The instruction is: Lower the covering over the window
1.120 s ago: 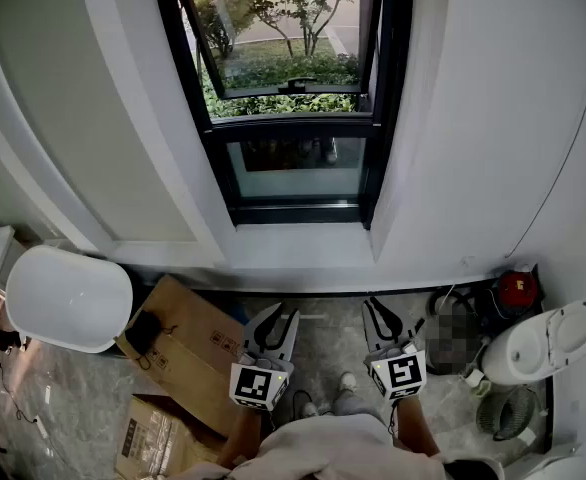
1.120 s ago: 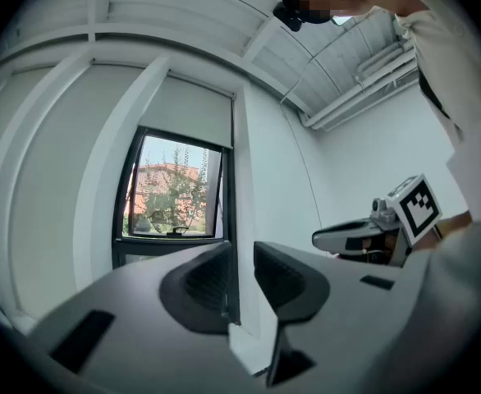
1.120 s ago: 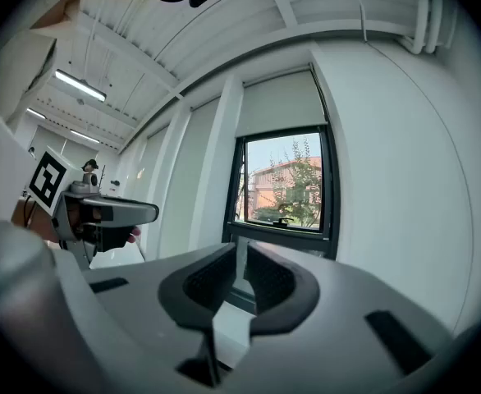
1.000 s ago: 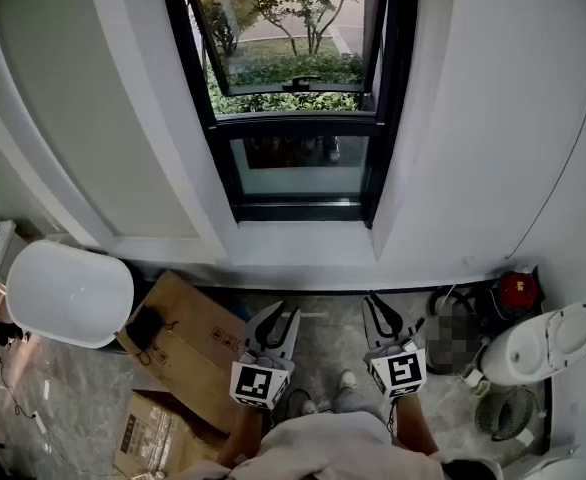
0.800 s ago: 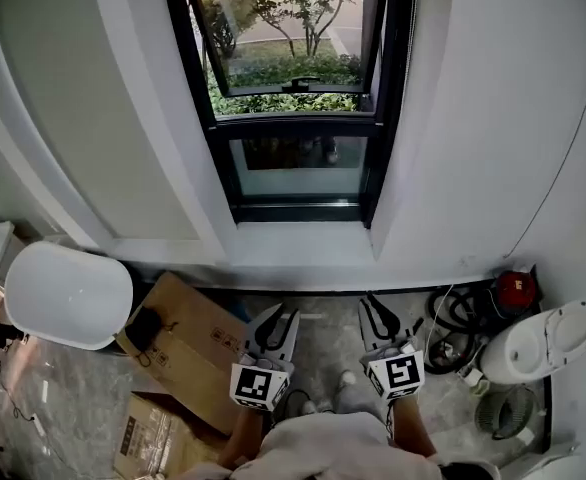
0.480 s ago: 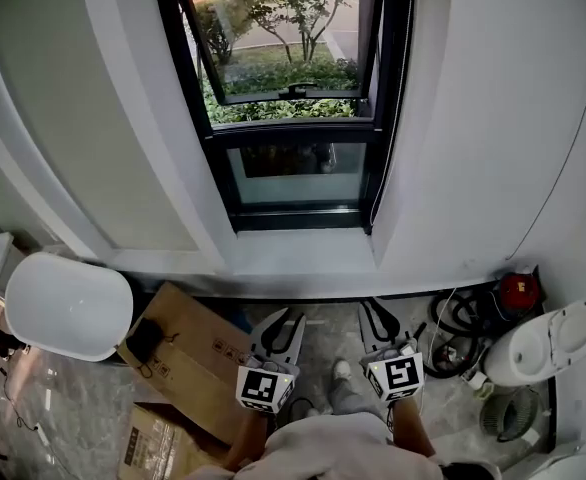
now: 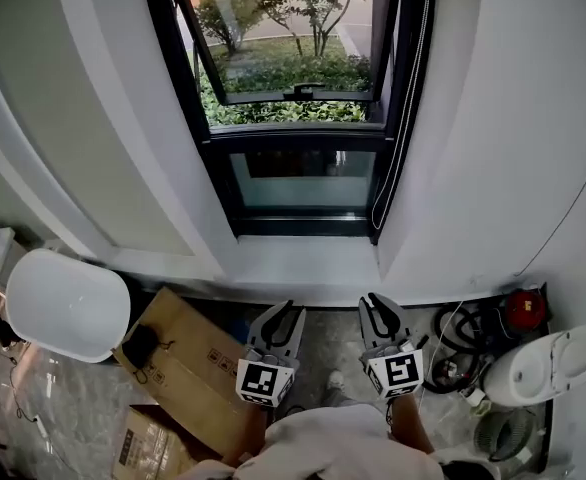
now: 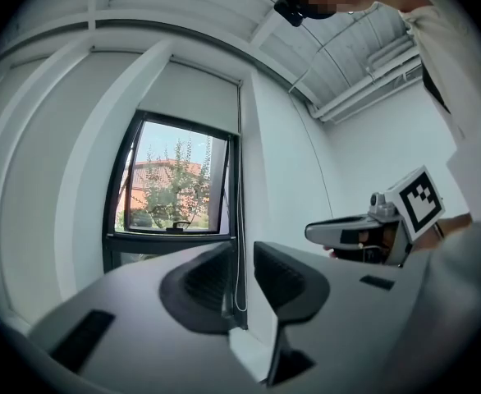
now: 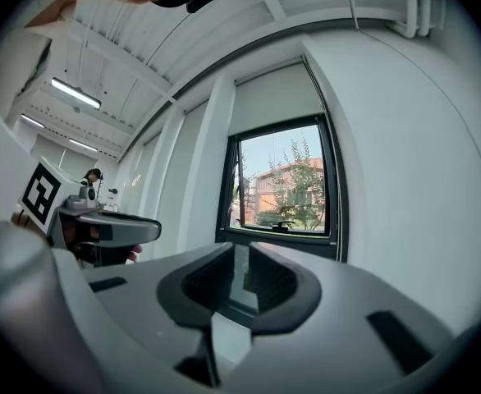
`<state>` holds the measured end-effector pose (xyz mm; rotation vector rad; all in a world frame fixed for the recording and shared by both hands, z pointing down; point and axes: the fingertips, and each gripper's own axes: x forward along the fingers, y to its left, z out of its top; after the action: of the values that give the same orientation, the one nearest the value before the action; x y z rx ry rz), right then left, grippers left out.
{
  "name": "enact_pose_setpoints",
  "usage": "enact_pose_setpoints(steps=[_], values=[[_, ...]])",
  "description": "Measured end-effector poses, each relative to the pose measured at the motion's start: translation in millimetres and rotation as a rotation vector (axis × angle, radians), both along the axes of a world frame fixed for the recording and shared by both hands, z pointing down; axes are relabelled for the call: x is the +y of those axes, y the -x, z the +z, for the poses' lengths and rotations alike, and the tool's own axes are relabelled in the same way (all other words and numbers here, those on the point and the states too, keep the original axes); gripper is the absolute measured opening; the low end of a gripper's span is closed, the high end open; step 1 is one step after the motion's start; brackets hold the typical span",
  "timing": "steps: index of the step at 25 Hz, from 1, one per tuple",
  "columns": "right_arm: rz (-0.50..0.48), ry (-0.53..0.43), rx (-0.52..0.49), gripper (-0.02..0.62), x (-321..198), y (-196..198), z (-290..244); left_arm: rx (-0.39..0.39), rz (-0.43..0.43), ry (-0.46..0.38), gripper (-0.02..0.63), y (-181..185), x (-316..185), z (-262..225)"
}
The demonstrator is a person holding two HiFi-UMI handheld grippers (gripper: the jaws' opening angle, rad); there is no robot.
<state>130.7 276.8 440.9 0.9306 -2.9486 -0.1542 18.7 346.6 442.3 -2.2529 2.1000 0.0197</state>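
White roller blind (image 9: 277,97) sits raised above the window (image 7: 293,68), so aim squarely at the bead chain (image 7: 405,98) on its right: left hand-held gripper (image 7: 281,318) part-open, empty; right hand-held gripper (image 7: 377,306) narrow, just been opening, empty.

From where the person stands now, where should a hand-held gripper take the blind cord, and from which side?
Take the cord on its lower stretch, just above the loop's bottom, coming level from the room side. It hangs vertical and free along the right frame of the window, so jaws closing sideways on one strand should catch it.
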Motion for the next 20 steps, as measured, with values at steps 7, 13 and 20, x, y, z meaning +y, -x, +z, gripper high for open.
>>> enact_pose_setpoints(steps=[7, 13, 20], values=[[-0.022, -0.001, 0.005, 0.046, -58, 10, -2, 0.003, -0.018, 0.005, 0.094, 6, -56, -4], [-0.031, 0.016, 0.014, 0.054, -105, 11, 4, 0.005, -0.037, 0.022, 0.093, 8, -103, 2], [-0.053, 0.026, 0.002, 0.054, -152, 15, 3, -0.012, -0.041, 0.030, 0.093, 3, -149, 0]])
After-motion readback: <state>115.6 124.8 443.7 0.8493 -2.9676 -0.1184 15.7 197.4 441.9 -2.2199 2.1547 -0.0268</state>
